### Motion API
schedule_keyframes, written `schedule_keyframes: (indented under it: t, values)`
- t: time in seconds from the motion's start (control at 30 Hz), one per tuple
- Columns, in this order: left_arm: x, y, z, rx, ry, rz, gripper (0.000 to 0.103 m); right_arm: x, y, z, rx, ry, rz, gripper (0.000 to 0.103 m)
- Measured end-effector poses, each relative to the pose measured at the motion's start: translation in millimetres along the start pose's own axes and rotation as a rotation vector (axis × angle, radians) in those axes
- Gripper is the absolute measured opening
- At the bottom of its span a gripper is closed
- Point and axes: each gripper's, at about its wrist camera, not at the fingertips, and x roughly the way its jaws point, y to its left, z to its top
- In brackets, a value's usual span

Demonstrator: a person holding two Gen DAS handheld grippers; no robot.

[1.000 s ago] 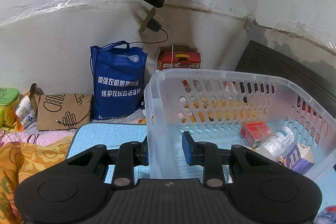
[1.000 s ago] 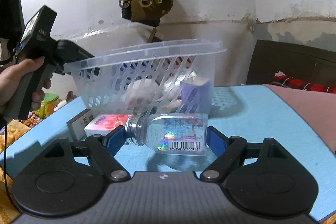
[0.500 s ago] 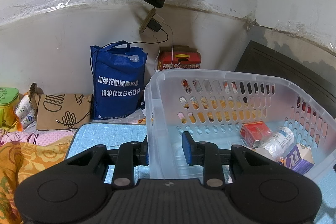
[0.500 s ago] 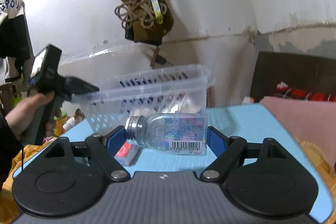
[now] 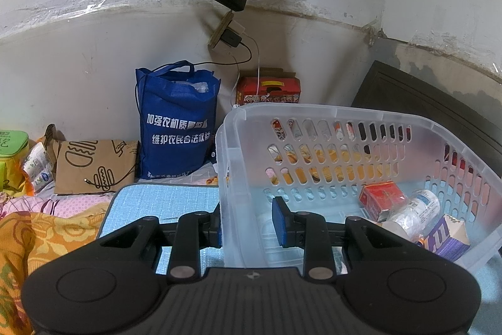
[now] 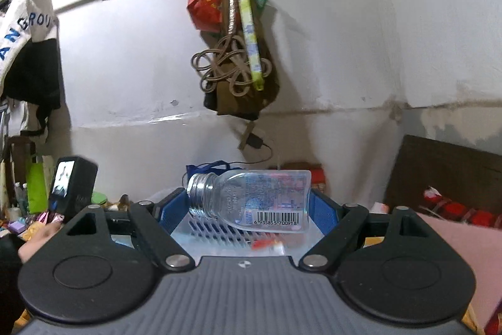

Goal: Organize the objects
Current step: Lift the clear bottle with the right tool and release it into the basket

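Note:
A clear plastic basket (image 5: pixel 360 127) stands tilted on the blue mat (image 5: pixel 163 200). My left gripper (image 5: pixel 248 223) is shut on its near left wall, one pad outside and one inside. In the basket lie a red box (image 5: pixel 381 198), a white bottle (image 5: pixel 414 212) and a purple carton (image 5: pixel 447 239). A clear empty bottle (image 6: pixel 251 198) with a threaded neck and a barcode lies sideways between the blue pads of my right gripper (image 6: pixel 248 206), which is shut on it. The bottle hangs in the air above the basket (image 6: pixel 213 225), seen below it.
A blue tote bag (image 5: pixel 177 121), a red carton (image 5: pixel 268 90) and a brown paper bag (image 5: pixel 94 165) stand by the wall. An orange blanket (image 5: pixel 37 237) lies at the left. A dark headboard (image 5: pixel 439 112) is at the right. The other hand-held gripper (image 6: pixel 72 184) shows at the left.
My right gripper has lifted the clear bottle off the mat to above the basket's rim. The left gripper and the basket have stayed still.

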Motion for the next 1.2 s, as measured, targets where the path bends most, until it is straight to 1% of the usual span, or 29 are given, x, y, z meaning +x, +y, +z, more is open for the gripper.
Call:
schedule_keyframes:
  t: [0.07, 0.23, 0.3, 0.33, 0.37, 0.43, 0.5, 0.53, 0.63, 0.8, 0.87, 0.93, 0.97, 1.03, 1.1, 1.2]
  values:
    - [-0.4, 0.7, 0.2, -0.002, 0.001, 0.000, 0.033, 27.9, -4.0, 10.7, -0.001, 0.021, 0.024, 0.085]
    - [0.1, 1.1, 0.3, -0.005, 0.001, 0.000, 0.033, 95.2, -7.9, 20.3, -0.032, 0.126, -0.010, 0.085]
    - [0.4, 1.3, 0.7, -0.005, 0.001, -0.002, 0.033, 115.0, -13.0, 19.2, -0.008, 0.160, -0.029, 0.086]
    - [0.4, 1.6, 0.8, -0.005, 0.000, -0.004, 0.033, 122.5, -14.1, 18.3, -0.014, 0.165, -0.040, 0.089]
    - [0.5, 1.6, 0.8, -0.005, -0.001, -0.005, 0.033, 124.9, -15.6, 17.1, -0.015, 0.159, -0.060, 0.102]
    - [1.4, 1.7, 1.0, -0.006, -0.001, -0.007, 0.033, 129.0, -15.6, 15.5, -0.016, 0.138, -0.089, 0.103]
    - [2.1, 2.0, 1.3, -0.007, -0.001, -0.010, 0.034, 132.0, -17.6, 15.6, -0.009, 0.161, -0.083, 0.103]
    - [2.6, 2.5, 1.4, -0.008, -0.001, -0.014, 0.034, 132.5, -18.8, 15.3, -0.008, 0.167, -0.074, 0.103]
    - [2.6, 2.4, 1.1, -0.008, -0.001, -0.015, 0.034, 123.2, -22.6, 10.1, 0.006, 0.164, -0.083, 0.103]
    - [2.1, 2.3, 0.4, -0.009, -0.002, -0.019, 0.035, 84.3, -15.0, -6.4, 0.033, 0.130, -0.060, 0.103]
    - [2.2, 2.1, 0.3, -0.007, -0.003, -0.017, 0.035, 60.0, -9.9, -17.7, 0.038, 0.083, -0.058, 0.103]
    - [2.4, 1.6, 0.0, -0.008, -0.003, -0.016, 0.035, 31.4, -7.4, -33.3, 0.097, -0.001, -0.115, 0.103]
    - [2.1, 1.4, -0.2, -0.008, -0.003, -0.015, 0.035, 21.9, -6.8, -39.8, 0.119, -0.013, -0.114, 0.103]
    - [1.7, 0.5, -0.6, -0.009, -0.004, -0.010, 0.035, 11.6, -5.4, -55.6, 0.146, 0.006, -0.085, 0.103]
    - [1.2, -0.1, -0.6, -0.011, -0.003, -0.008, 0.035, 11.4, -0.7, -73.2, 0.155, 0.066, -0.076, 0.103]
    - [0.5, 0.1, -1.0, -0.015, -0.003, -0.008, 0.035, 25.5, 6.8, -95.0, 0.138, 0.153, -0.081, 0.103]
